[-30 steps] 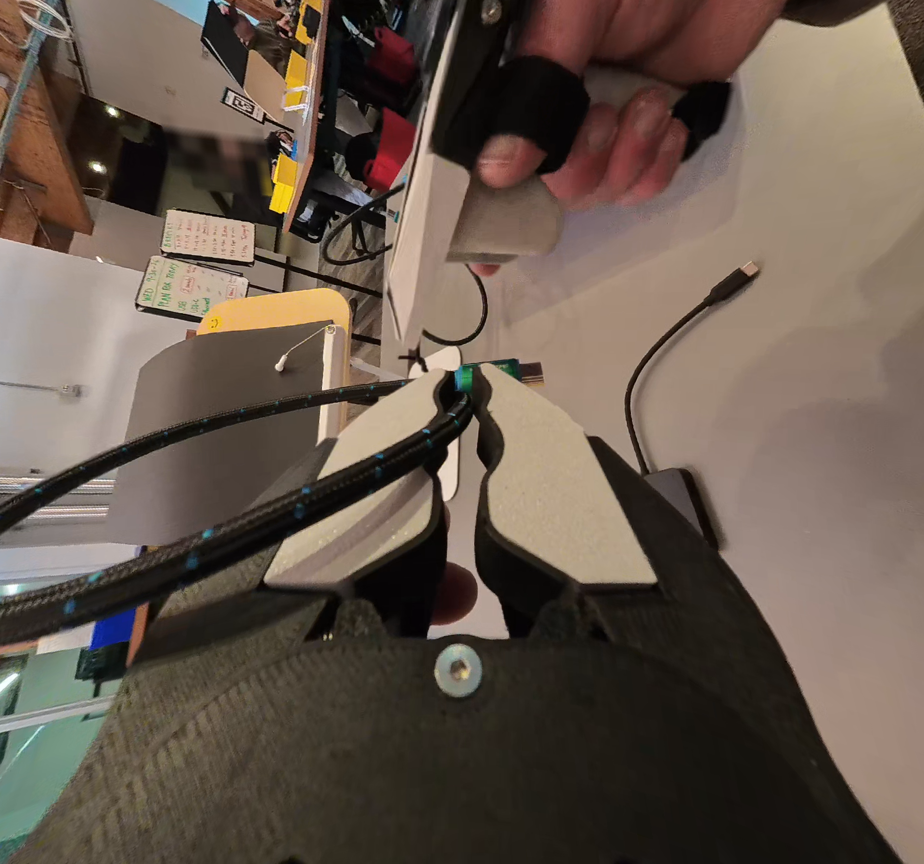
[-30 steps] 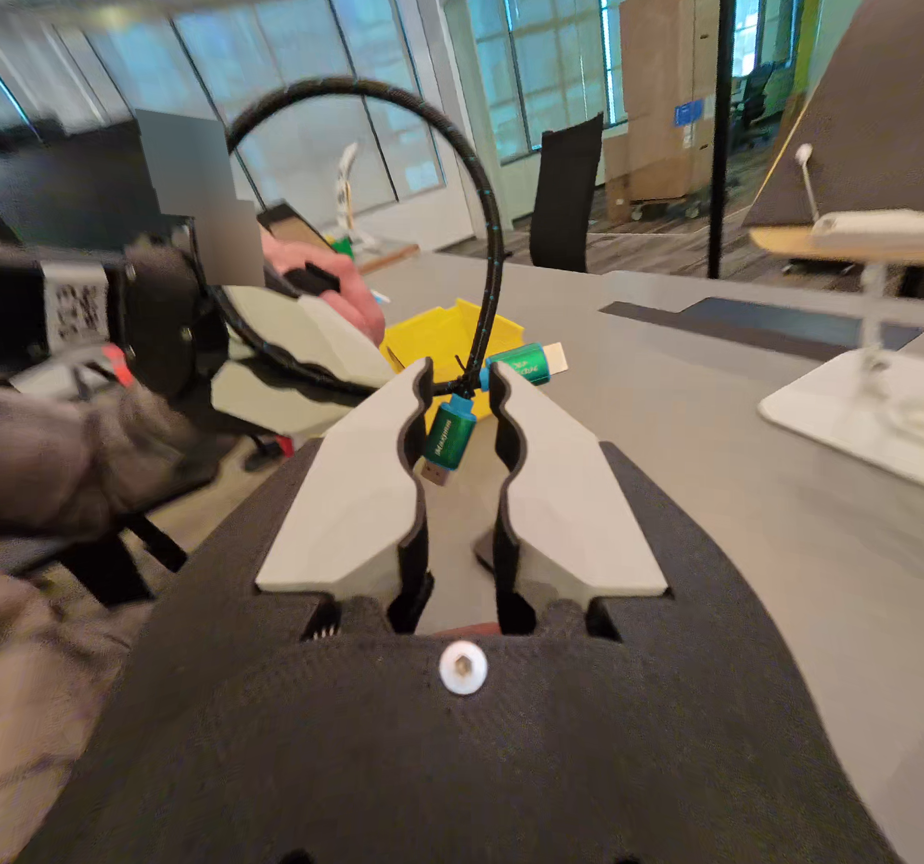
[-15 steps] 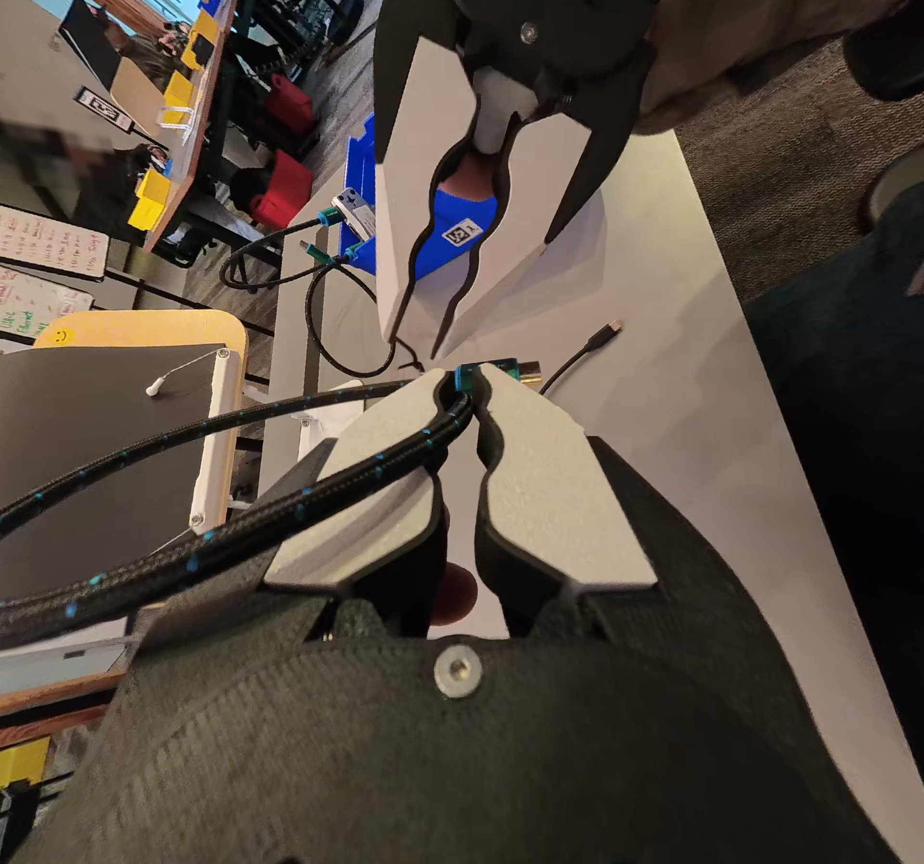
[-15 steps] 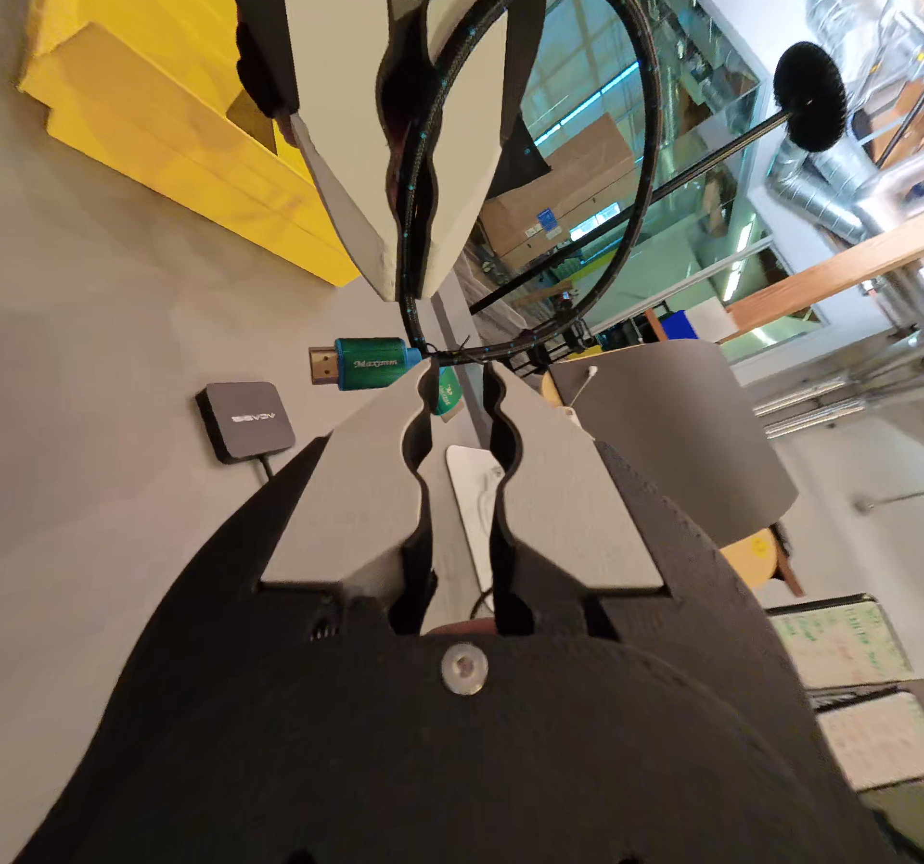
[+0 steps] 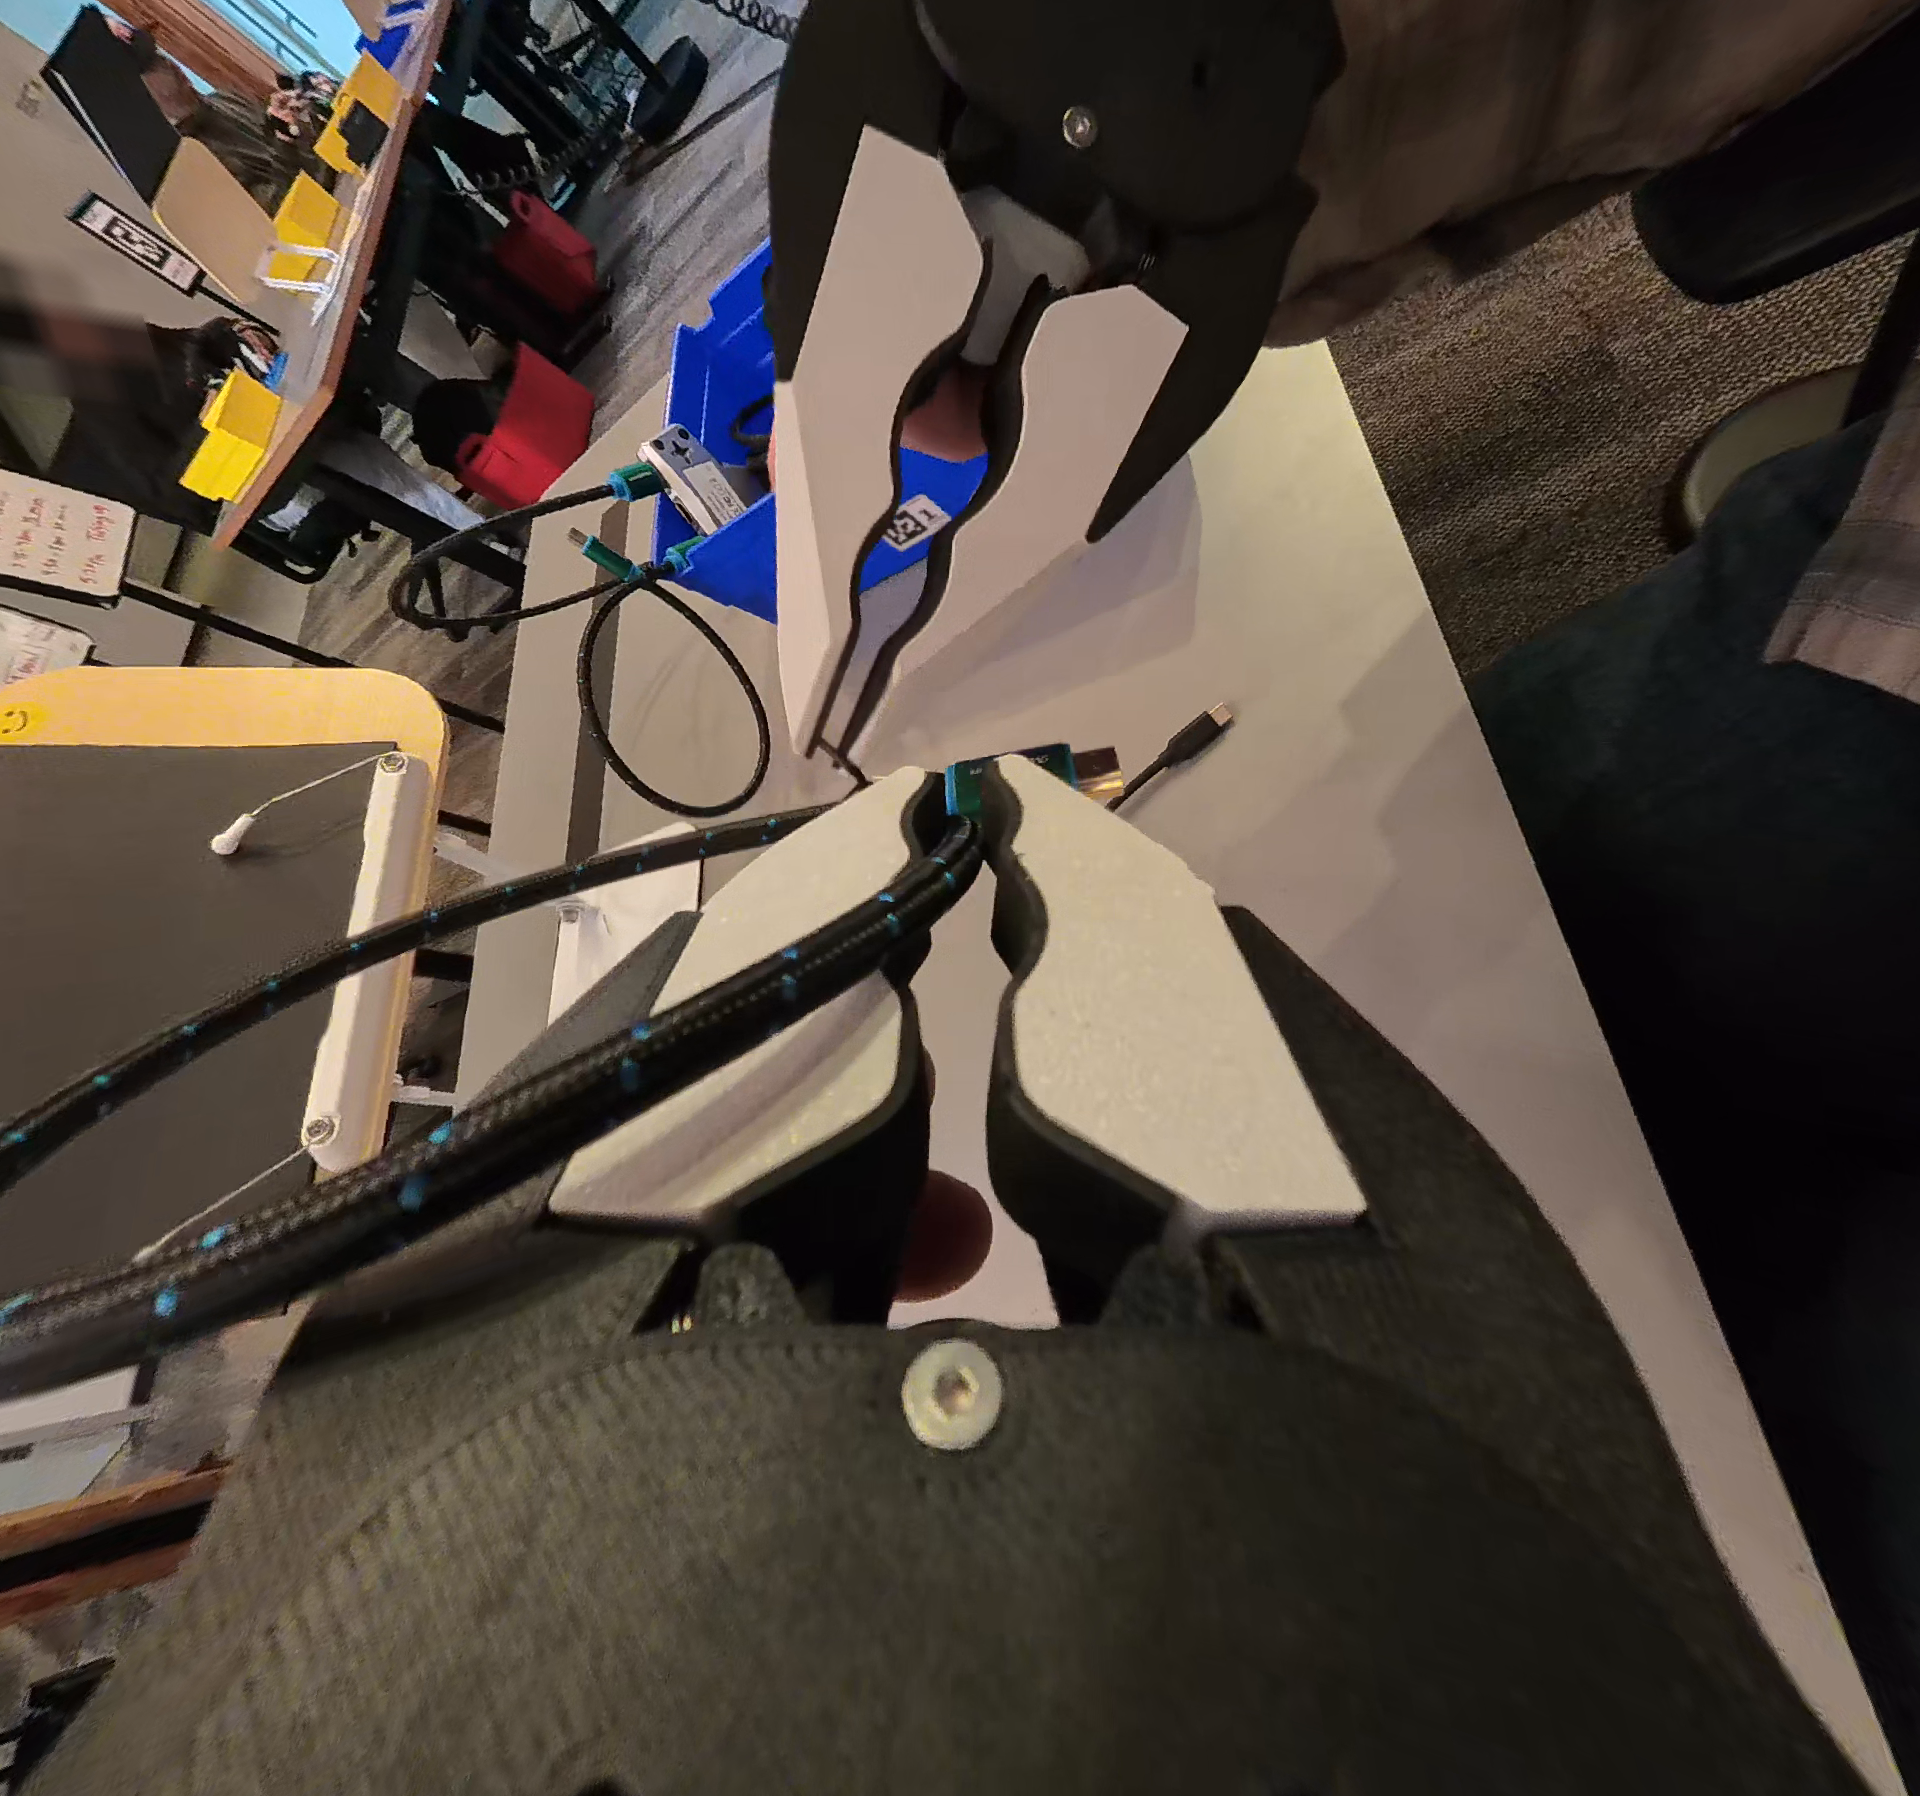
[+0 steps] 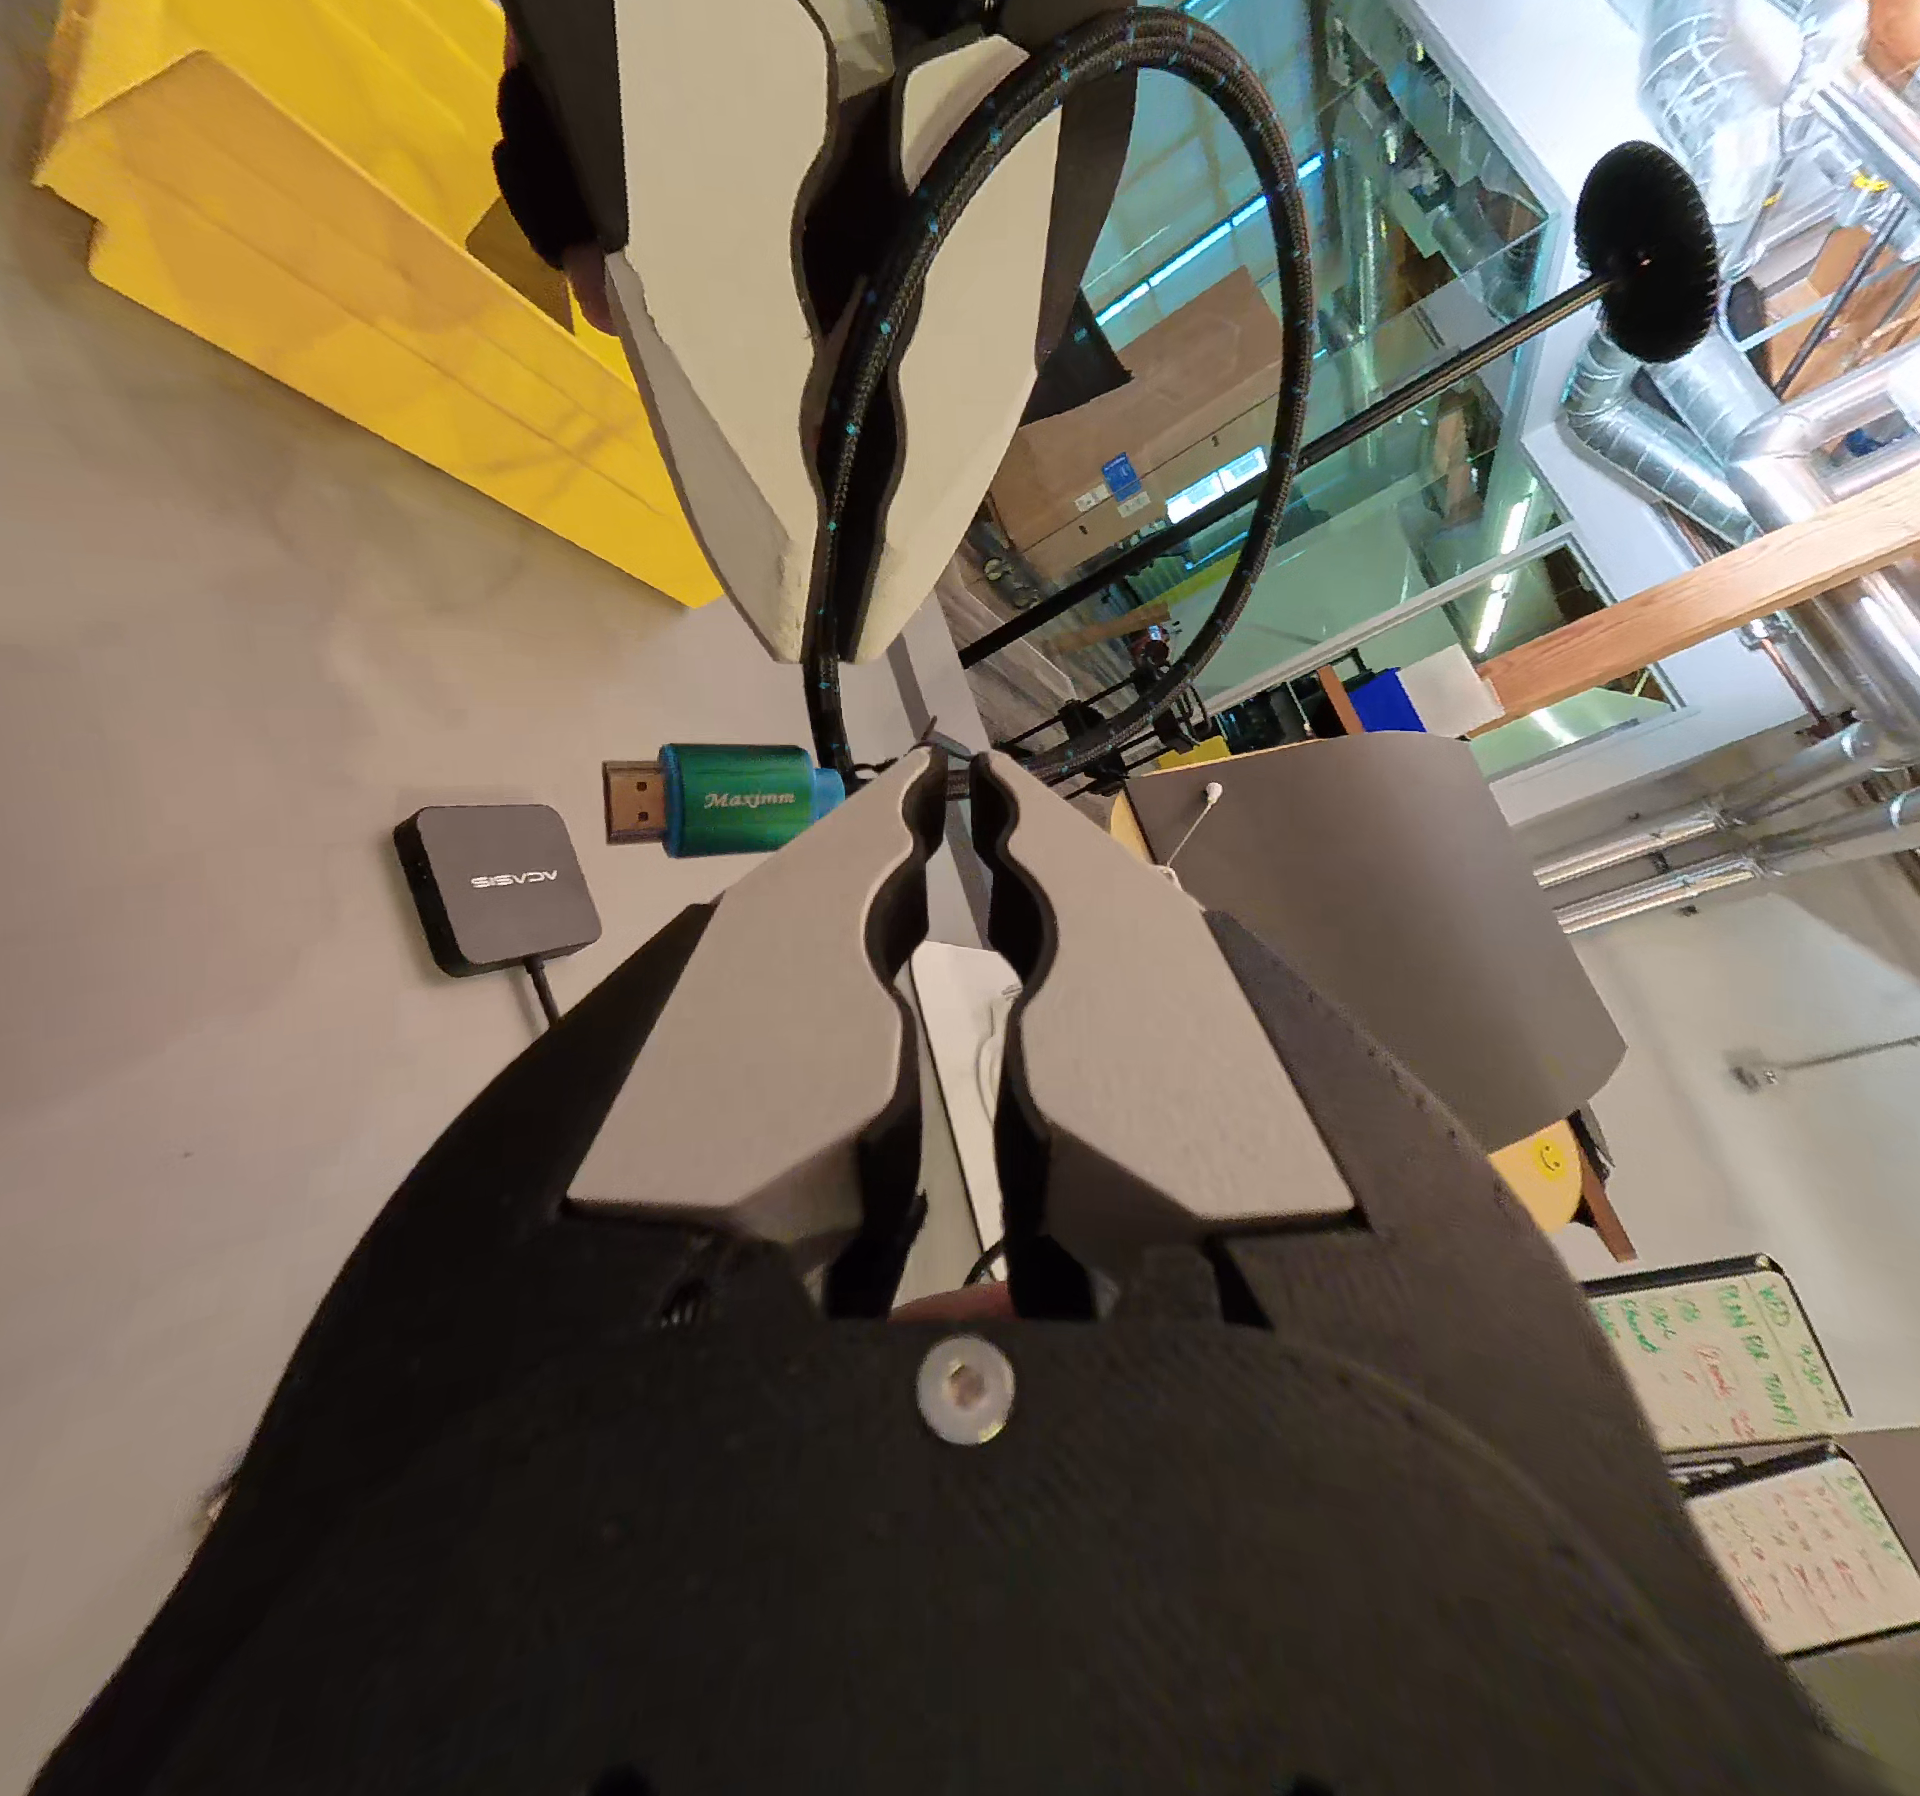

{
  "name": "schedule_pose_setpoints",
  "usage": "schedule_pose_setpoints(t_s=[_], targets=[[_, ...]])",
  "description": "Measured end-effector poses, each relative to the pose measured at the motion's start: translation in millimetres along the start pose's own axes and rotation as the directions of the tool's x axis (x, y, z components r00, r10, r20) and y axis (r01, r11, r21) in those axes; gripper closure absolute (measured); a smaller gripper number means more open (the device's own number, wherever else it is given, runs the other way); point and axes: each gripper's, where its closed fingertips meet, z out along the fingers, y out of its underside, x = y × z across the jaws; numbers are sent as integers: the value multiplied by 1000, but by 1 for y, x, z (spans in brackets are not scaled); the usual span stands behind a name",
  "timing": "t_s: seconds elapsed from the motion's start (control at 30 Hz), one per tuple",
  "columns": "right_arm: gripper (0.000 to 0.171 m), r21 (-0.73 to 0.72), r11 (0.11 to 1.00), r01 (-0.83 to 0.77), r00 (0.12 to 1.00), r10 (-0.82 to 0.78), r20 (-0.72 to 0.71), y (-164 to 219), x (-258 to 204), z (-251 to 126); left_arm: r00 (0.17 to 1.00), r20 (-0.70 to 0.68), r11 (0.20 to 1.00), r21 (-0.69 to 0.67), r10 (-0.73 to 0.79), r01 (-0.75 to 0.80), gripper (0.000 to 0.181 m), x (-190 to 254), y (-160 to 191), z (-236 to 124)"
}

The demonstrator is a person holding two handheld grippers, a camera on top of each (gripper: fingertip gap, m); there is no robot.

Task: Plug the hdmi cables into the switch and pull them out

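Since half a second ago your two hands have closed in on each other. The right tongs (image 6: pixel 956 759) have narrowed, and the second green connector that sat at their tips is no longer in sight.

The left tongs (image 5: pixel 971 790) are clamped hard on the braided HDMI cable (image 5: pixel 665 1040), right behind its green plug (image 6: pixel 738 801). Gripping that close to the plug makes sense to me, because it keeps the plug stiff and lets you steer it instead of having it flop around.

The right tongs are nearly closed, with just a sliver of gap at the tips. They sit right at the spot where the cable meets the plug, next to a thin black tie. I can't tell if they're actually nipping that tie or the cable, or just touching it. My guess is you're using them to steady the loop while the left hand aims.

The plug hangs just beside the black switch (image 6: pixel 499 889), with its metal end pointing at the switch. It's still apart from it and nothing is plugged in yet. The rest of the cable arcs up in a big loop away from the switch and back through the left tongs, so watch that it doesn't drag the plug off line.

The switch lies flat on the grey desk (image 6: pixel 208 707), with its own thin lead trailing toward you. The yellow bin (image 6: pixel 312 292) sits on the desk well beyond the switch. Farther out, the left wrist view shows a blue bin (image 5: pixel 717 541) with more green-ended cables (image 5: pixel 675 686) spilling out of it.
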Motion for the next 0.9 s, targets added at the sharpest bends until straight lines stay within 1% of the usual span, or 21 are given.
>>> schedule_pose_setpoints(t_s=[0.27, 0.4, 0.43, 0.53, 0.6, 0.67, 0.73, 0.83, 0.9], targets=[[171, -7, 999, -42, 993, 42, 113, 1, -15, -2, 999, 31, 999, -14, 40, -39, 176, 0, -2, 2], [171, -15, 995, -95, 990, 96, 100, 2, -9, -2, 998, 38, 999, -20, 47, -46, 176, -1, -1, 2], [168, -19, 993, -115, 989, 116, 94, 3, -6, -3, 998, 42, 999, -23, 49, -48, 176, -1, -1, 2], [149, -22, 987, -161, 984, 162, 71, 5, 0, -2, 997, 44, 998, -31, 58, -57, 176, -1, 0, 3], [146, -30, 982, -185, 979, 187, 83, 6, -1, -1, 997, 46, 997, -33, 66, -64, 176, 0, 0, 3], [148, -39, 977, -207, 973, 210, 93, 7, -4, 2, 996, 45, 996, -40, 78, -76, 176, 1, 0, 5], [158, -53, 974, -218, 971, 222, 88, 10, -4, 4, 995, 44, 995, -55, 91, -88, 176, 3, 1, 6], [159, -54, 968, -245, 965, 249, 83, 11, -3, 5, 994, 54, 994, -60, 99, -96, 176, 2, 2, 7], [159, -48, 971, -233, 969, 236, 76, 10, -3, 4, 994, 57, 994, -58, 96, -93, 176, 1, 2, 7]])
